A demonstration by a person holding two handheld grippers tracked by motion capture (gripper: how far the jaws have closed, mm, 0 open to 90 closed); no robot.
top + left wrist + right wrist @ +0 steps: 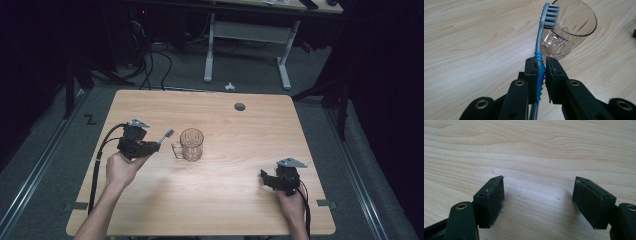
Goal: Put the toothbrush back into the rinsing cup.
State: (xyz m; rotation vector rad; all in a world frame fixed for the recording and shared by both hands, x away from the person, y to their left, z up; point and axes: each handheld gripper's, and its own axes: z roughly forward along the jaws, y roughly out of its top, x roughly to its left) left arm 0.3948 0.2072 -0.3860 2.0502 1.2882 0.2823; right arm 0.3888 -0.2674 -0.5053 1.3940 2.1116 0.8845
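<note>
Left gripper (541, 75) is clamped on that toothbrush (539, 50), bristles up by the glass mug (571, 30) rim. Right gripper (539, 200) sits wide open, well away from the mug.

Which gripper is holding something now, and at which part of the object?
The left gripper holds a toothbrush by the blue ribbed part of its handle, bristles toward the glass mug. The right gripper is open, holding nothing.
</note>
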